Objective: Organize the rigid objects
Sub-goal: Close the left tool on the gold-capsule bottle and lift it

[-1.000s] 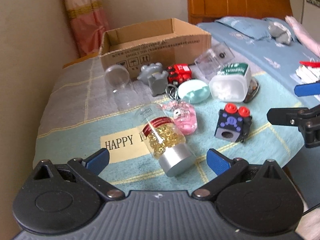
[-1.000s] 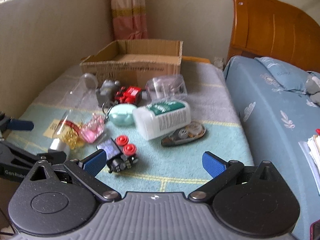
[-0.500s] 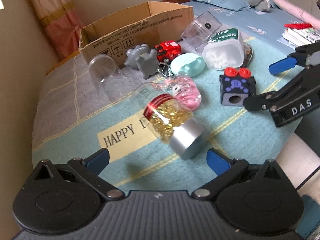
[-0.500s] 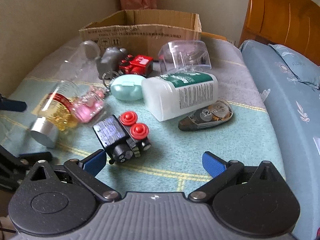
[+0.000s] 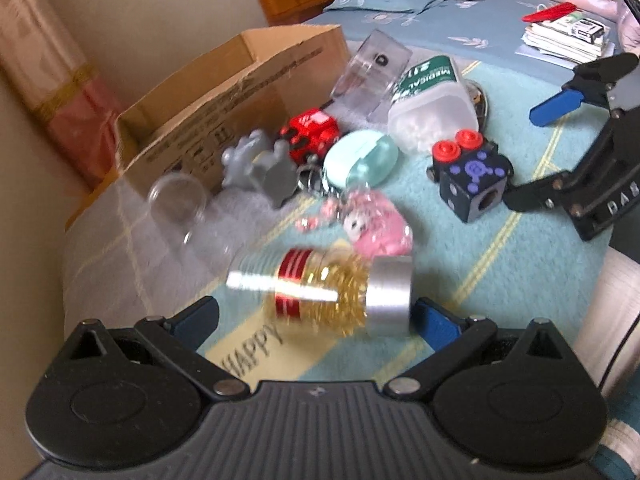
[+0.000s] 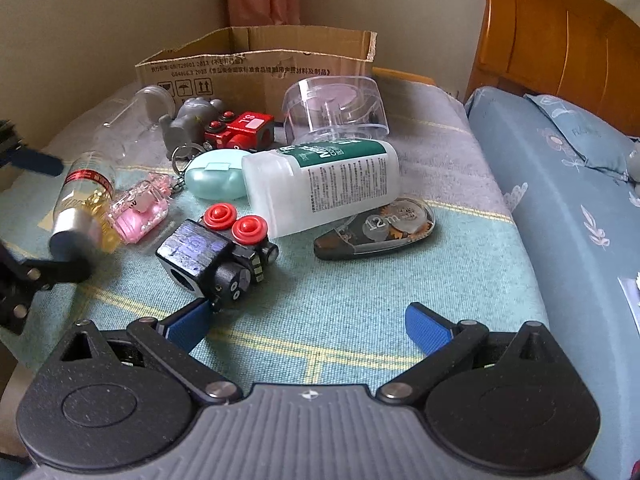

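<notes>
A clear bottle of yellow capsules with a silver cap (image 5: 332, 290) lies crosswise between the open fingers of my left gripper (image 5: 314, 316); it also shows in the right wrist view (image 6: 82, 210). My right gripper (image 6: 306, 320) is open and empty, its left finger beside a black cube toy with red buttons (image 6: 216, 254), also in the left wrist view (image 5: 472, 178). Behind lie a pink keychain (image 6: 140, 210), a mint case (image 6: 214, 178), a white bottle with a green label (image 6: 324, 184), a correction tape (image 6: 376, 230), a red toy car (image 6: 240, 130), a grey figure (image 6: 190, 122) and an open cardboard box (image 6: 256, 68).
A clear round container (image 6: 334, 108) and a clear tube (image 6: 140, 114) lie near the box. The bed with blue sheets (image 6: 560, 184) and a wooden headboard (image 6: 560, 36) lies to the right. A stack of papers (image 5: 564, 38) rests on the bed. A wall runs along the left.
My left gripper has moved in low around the capsule bottle, which now lies crosswise between its fingers. My right gripper has come down closer to the black cube toy.
</notes>
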A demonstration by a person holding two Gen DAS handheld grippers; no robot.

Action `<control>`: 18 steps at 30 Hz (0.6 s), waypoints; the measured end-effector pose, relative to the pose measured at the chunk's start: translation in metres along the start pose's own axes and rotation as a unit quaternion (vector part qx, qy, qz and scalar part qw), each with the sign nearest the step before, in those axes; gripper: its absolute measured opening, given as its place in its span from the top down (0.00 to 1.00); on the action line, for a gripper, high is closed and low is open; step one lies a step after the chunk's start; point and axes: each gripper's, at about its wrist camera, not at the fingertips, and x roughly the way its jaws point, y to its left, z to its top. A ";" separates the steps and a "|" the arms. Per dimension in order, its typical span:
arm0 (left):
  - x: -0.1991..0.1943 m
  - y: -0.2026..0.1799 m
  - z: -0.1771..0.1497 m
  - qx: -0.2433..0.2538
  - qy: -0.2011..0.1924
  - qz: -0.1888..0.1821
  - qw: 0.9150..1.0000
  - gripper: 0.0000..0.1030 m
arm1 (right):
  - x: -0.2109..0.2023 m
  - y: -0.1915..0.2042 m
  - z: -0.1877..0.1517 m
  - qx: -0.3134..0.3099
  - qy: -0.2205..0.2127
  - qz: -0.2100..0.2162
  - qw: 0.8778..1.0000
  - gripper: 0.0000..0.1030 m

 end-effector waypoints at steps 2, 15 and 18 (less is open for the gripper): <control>0.005 0.003 0.004 -0.004 -0.005 -0.006 1.000 0.01 | -0.001 0.000 0.000 0.000 -0.003 0.000 1.000 0.00; 0.004 0.015 -0.009 -0.103 -0.011 -0.031 0.994 0.05 | -0.001 0.001 -0.002 0.004 -0.014 -0.005 1.000 0.00; -0.003 0.020 -0.019 -0.133 0.002 -0.013 0.991 0.05 | -0.001 0.002 -0.001 0.006 -0.011 -0.007 1.000 0.00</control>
